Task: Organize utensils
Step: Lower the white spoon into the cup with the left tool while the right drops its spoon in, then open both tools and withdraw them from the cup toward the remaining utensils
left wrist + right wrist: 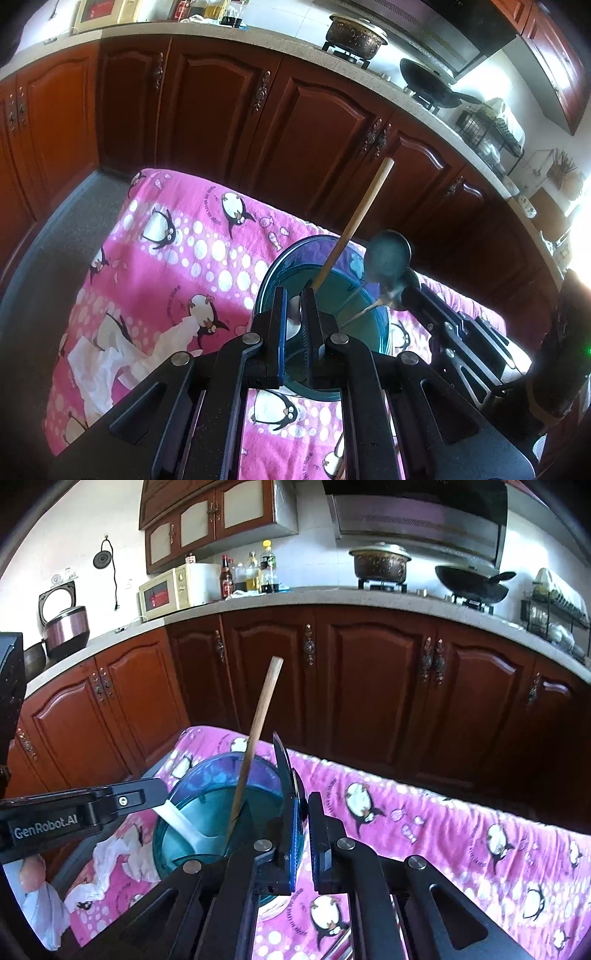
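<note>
Black jaws of the left gripper (295, 314) pinch a white spoon (184, 825) whose bowl dips into the teal bowl (280, 266), apparently to drop it beside the wooden-handled utensil (354, 225) that leans in the bowl toward one o'clock. At three o'clock in the left wrist view the right gripper (304, 812) nips a dark spoon (388, 258) by its handle over the bowl's rim, its round head raised, probably bound for the same bowl. Both utensils hang over the pink penguin cloth (443, 830), where crumpled white paper (107, 365) lies at nine o'clock of the bowl.
</note>
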`<state>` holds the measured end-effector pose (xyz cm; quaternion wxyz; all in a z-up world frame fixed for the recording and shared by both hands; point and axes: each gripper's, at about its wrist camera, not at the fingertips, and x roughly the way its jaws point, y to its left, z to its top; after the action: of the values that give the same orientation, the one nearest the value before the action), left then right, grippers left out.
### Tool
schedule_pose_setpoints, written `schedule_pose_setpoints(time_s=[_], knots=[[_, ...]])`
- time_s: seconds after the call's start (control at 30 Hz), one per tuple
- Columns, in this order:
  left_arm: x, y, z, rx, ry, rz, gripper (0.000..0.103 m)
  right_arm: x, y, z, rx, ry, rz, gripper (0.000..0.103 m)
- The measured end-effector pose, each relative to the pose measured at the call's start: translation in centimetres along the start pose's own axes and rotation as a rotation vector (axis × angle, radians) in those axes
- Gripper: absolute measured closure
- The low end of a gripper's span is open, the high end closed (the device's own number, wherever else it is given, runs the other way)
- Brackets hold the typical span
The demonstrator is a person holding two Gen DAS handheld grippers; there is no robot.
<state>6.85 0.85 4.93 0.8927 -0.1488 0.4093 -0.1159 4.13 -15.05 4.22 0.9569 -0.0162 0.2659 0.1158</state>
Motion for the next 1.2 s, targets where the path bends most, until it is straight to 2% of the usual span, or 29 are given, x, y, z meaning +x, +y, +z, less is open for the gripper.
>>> schedule_pose_setpoints(time_s=[0.27,0.4,0.47,0.53,0.8,0.97,1.2], knots=[[0.3,0.4,-0.7,-0.008,0.016,0.018,0.097,0.2,-0.5,-0.3,0.041,0.025,0.05,0.097],[0.2,0.5,-0.7,-0.018,0.023,0.022,0.097,0.1,-1.1,-0.2,0.077,0.035,0.069,0.091],[0.0,0.6,-0.8,-0.021,0.021,0.021,0.092,-0.2,-1.3,-0.2,0.082,0.034,0.071,0.082],[-0.3,0.6,-0.8,-0.025,0.019,0.019,0.083,-0.6,-1.4,-0.3,0.086,0.028,0.07,0.079],[-2.5,0.1,-0.9,-0.027,-0.012,0.013,0.06,-1.8,-2.1,-0.7,0.109,0.031,0.084,0.079],[-3.9,-0.8,-1.5,0.004,-0.04,0.062,0.059,-3.3,-2.3,-1.0,0.11,0.018,0.077,0.074],[-5.2,-2.1,-3.0,0.037,-0.051,0.102,0.059,-5.6,-3.0,-2.0,0.112,0.013,0.051,0.073]])
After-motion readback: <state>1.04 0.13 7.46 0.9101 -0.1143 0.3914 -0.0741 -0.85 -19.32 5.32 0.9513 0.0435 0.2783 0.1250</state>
